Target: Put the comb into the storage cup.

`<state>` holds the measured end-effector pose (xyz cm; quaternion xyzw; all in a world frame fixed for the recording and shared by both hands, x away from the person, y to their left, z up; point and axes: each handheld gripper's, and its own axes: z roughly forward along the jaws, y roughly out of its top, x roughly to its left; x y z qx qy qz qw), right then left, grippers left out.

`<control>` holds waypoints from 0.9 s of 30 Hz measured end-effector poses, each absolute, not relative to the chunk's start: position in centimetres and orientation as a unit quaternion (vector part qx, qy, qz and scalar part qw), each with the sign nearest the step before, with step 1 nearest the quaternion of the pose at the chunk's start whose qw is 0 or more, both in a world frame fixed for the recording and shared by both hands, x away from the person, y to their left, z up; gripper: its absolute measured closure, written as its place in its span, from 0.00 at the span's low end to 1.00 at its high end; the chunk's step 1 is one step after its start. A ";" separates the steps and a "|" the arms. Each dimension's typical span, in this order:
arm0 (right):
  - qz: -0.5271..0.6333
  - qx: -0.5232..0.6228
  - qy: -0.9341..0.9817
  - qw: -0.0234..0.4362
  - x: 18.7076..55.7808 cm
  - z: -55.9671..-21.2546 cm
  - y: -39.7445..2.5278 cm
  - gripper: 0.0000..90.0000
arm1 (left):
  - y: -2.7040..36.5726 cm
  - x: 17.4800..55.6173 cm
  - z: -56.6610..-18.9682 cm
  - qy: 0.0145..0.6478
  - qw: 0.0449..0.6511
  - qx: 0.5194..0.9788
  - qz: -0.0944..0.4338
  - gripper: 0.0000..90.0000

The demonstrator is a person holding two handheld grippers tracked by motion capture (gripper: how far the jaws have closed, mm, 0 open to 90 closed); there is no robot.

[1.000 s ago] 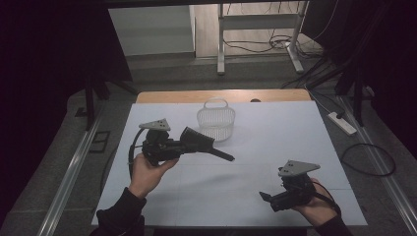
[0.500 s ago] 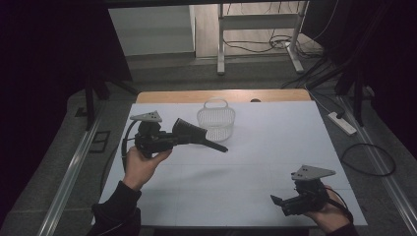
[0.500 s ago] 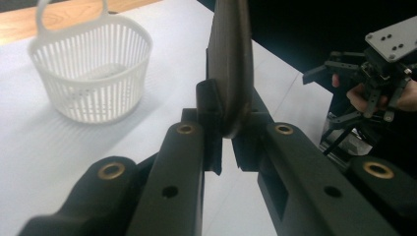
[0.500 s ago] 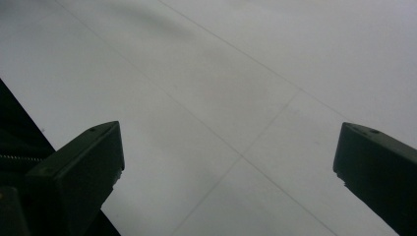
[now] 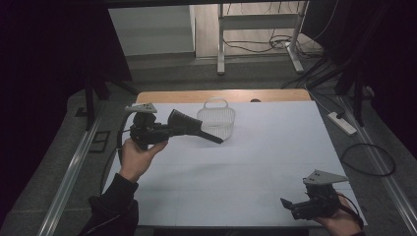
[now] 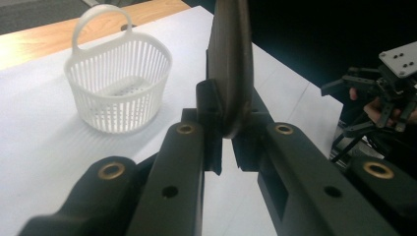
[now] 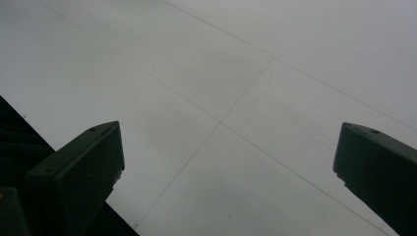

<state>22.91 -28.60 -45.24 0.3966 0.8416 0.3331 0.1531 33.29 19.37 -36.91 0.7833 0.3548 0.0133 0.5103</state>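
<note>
Black tool (image 5: 194, 127): a dark, flat-handled object, possibly a brush, is being held in the closed jaws of the left gripper (image 5: 169, 130), its tip reaching the near rim of the basket.
White basket (image 5: 217, 120): standing upright at the far middle of the table (image 5: 275, 147).
Change: over the last second the left gripper has been rising and swinging toward the basket; the right gripper (image 5: 290, 205) has been withdrawing to the near right corner.
Meaning: the drop into the basket is likely coming next.
Left gripper view: showing the jaws pinching the tool's edge (image 6: 228, 73), basket (image 6: 118, 78) apart.
Right gripper view: jaws spread wide, holding nothing, over bare table (image 7: 236, 98).
</note>
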 end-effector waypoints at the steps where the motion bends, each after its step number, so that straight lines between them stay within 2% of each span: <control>1: 0.332 0.398 0.841 0.153 22.8 -45.2 -28.7 0.00 | 19.4 33.4 -36.9 0.356 0.511 0.782 0.014 0.92; 27: 0.330 0.430 0.822 0.175 21.4 -44.4 -30.7 0.00 | 20.4 36.5 -35.6 0.380 0.507 0.772 0.042 0.92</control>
